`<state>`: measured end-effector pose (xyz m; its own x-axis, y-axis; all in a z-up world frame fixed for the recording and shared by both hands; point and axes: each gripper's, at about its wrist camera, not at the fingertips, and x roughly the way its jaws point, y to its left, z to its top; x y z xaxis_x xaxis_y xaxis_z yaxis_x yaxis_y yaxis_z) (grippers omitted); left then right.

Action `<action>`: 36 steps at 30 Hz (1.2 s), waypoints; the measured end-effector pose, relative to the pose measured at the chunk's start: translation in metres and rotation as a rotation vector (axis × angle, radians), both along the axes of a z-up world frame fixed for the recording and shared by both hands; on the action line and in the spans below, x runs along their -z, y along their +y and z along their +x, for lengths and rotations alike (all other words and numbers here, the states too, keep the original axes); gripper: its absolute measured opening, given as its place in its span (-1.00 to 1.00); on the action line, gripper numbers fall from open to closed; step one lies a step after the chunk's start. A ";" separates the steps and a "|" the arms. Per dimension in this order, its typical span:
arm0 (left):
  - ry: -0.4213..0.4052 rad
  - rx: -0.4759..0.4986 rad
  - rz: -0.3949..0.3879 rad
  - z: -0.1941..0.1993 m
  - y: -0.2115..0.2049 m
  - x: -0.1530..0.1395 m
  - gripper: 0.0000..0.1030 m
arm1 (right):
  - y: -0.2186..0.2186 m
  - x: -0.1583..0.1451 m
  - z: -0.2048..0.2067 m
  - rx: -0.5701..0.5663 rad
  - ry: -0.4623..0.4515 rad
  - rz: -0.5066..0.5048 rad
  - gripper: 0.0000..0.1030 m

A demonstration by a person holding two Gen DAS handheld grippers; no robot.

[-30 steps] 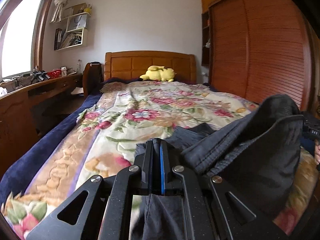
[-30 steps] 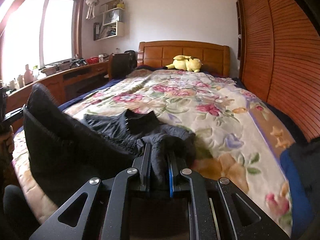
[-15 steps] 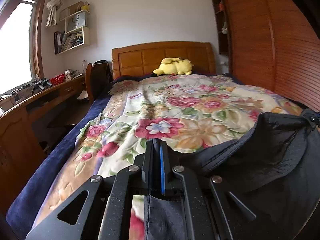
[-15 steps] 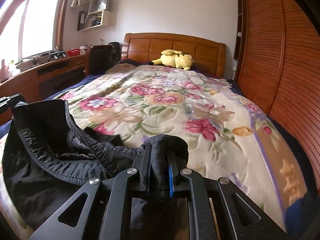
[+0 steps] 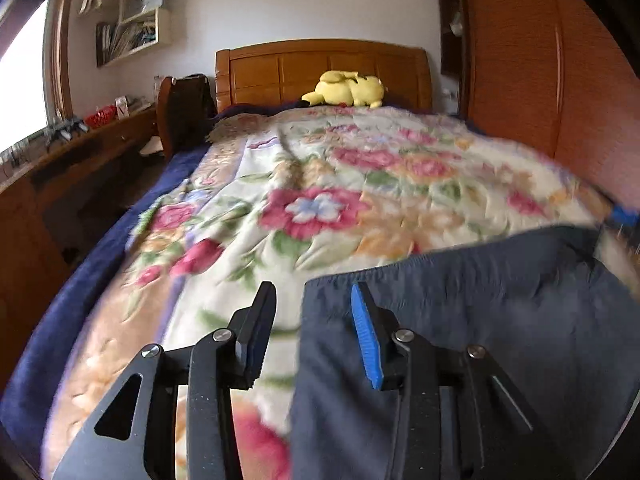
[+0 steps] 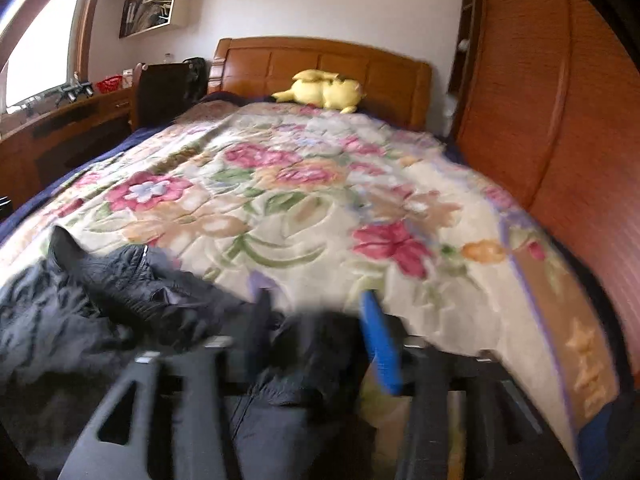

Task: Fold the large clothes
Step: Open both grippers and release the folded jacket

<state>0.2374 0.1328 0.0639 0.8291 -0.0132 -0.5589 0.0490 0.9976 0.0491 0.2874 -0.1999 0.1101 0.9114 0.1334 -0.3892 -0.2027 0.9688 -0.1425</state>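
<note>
Because the dark garment [image 5: 500,320] is soft and floppy, it will sag and bunch up wherever nothing holds it. It lies on the bed's flowery blanket [image 5: 340,200], at the near end, far from the yellow plush toy [image 5: 346,90] by the headboard.

The left tongs [image 5: 314,322] are open wide. A straight edge of the cloth lies between the two fingers, but they are not pinching it. In this view the cloth looks quite flat and smooth.

The right tongs [image 6: 316,336] are open too, though this picture is blurry. A lump of the dark cloth sits between the fingers, and it does not look pinched. Here the garment [image 6: 120,308] is crumpled, and a zipper shows in the folds.

The cloth looks thin and a bit shiny, so I think it is light and may slide. It will not break. A good place to hold it would be a corner or a thick hem, with one pair of tongs on each side, so that the edge stays straight for a fold. Grabbing the loose middle would just make more wrinkles.
</note>
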 end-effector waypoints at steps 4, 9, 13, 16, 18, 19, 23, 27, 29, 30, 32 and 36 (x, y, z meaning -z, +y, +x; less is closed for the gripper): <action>0.024 0.026 -0.024 -0.042 0.009 0.007 0.08 | -0.016 -0.001 -0.031 -0.036 0.012 0.016 0.46; 0.043 0.046 -0.049 -0.094 0.019 0.011 0.40 | -0.035 0.011 -0.080 -0.073 0.021 0.030 0.46; 0.056 0.062 -0.064 -0.137 0.022 0.015 0.41 | -0.045 0.030 -0.116 -0.094 0.067 0.029 0.46; 0.065 0.077 -0.063 -0.160 0.020 0.024 0.42 | -0.052 0.042 -0.139 -0.104 0.101 0.044 0.46; 0.076 0.080 -0.053 -0.167 0.016 0.031 0.43 | -0.058 0.049 -0.148 -0.097 0.124 0.054 0.46; 0.085 0.084 -0.046 -0.170 0.015 0.035 0.43 | -0.061 0.052 -0.151 -0.086 0.130 0.056 0.50; 0.137 0.085 -0.037 -0.170 0.010 0.059 0.43 | -0.068 0.063 -0.150 -0.052 0.177 0.080 0.60; 0.198 0.079 -0.069 -0.164 0.012 0.075 0.43 | -0.070 0.074 -0.136 -0.032 0.222 0.129 0.71; 0.203 0.073 -0.074 -0.163 0.014 0.078 0.43 | -0.069 0.079 -0.130 -0.032 0.236 0.139 0.71; 0.203 0.072 -0.073 -0.164 0.015 0.079 0.44 | -0.066 0.081 -0.128 -0.031 0.242 0.130 0.71; 0.209 0.070 -0.071 -0.163 0.015 0.083 0.46 | -0.060 0.088 -0.124 -0.034 0.257 0.114 0.71; 0.223 0.067 -0.068 -0.162 0.014 0.092 0.48 | -0.059 0.100 -0.113 -0.055 0.299 0.144 0.71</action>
<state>0.0752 0.1470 -0.0282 0.6814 -0.1082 -0.7239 0.1173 0.9924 -0.0379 0.1742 -0.2589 0.0105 0.7499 0.2522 -0.6116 -0.2676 0.9611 0.0683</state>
